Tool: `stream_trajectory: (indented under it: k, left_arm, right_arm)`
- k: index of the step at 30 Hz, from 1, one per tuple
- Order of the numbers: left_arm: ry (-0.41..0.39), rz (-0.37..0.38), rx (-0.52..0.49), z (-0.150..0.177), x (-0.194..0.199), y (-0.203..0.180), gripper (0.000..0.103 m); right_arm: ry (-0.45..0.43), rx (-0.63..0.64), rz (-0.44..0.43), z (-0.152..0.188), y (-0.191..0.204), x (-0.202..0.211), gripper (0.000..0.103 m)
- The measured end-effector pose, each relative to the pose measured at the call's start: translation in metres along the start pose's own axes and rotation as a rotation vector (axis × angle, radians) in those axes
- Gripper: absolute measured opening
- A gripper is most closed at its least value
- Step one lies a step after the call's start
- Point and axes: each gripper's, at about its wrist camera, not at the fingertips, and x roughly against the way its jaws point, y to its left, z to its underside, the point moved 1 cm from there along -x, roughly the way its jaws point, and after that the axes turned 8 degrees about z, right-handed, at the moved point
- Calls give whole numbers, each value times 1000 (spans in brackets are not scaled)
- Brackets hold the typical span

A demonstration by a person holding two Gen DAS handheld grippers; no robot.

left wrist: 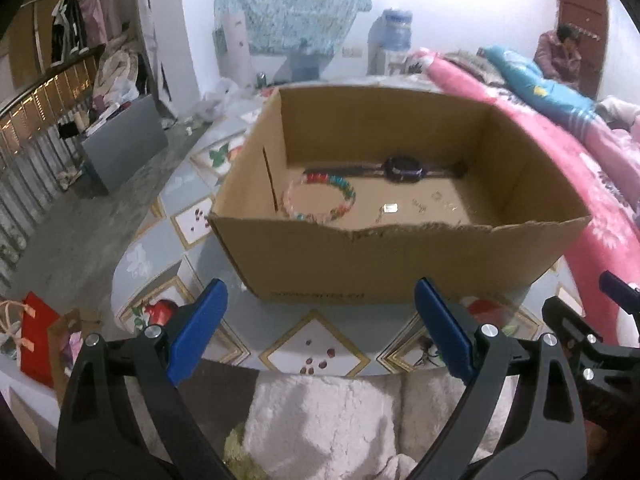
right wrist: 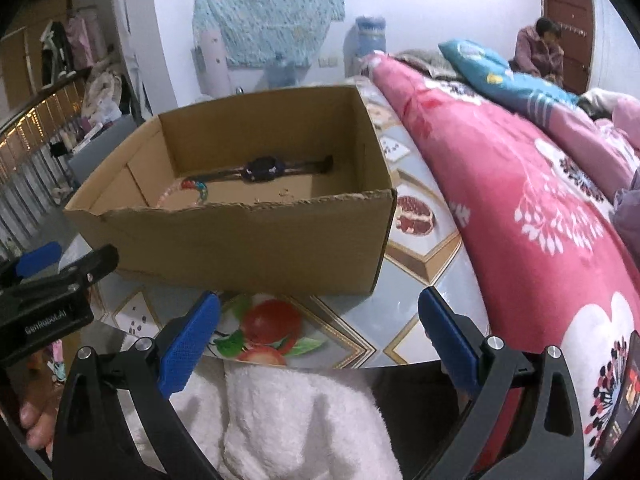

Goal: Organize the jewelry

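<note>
Open brown cardboard box (left wrist: 400, 256): matt corrugated paper, front rim torn rough. Round surface (left wrist: 316, 320) w/ fruit-print cover: glossy, smooth, reflective. Multicolour bead bracelet (left wrist: 320, 198) inside box: shiny, translucent-looking beads. Dark purple watch (left wrist: 403, 168): smooth, prob. plastic. Left tool (left wrist: 320, 332): matt black plastic arms, textured blue pads, bright metal screw heads. Right tool (right wrist: 320, 340): same finish. White fleecy cloth (right wrist: 296, 420) below: soft, fuzzy. Pink floral quilt (right wrist: 520, 200): plush fabric.

boxes: 1 cardboard box (left wrist: 400, 258) | watches: 1 watch (left wrist: 403, 168) | bracelets: 1 beaded bracelet (left wrist: 320, 198) | small pieces near right: several, uncountable | grippers: 2
</note>
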Motion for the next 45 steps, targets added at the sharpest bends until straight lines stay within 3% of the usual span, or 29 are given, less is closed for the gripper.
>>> stream_trajectory:
  k: [11, 45]
  left_arm:
    - [59, 6, 3, -2, -12, -6, 91]
    - [124, 21, -3, -3, -32, -6, 91]
  right_arm:
    - [43, -2, -49, -16, 13, -9, 97]
    - [103, -1, -14, -20, 15, -30, 97]
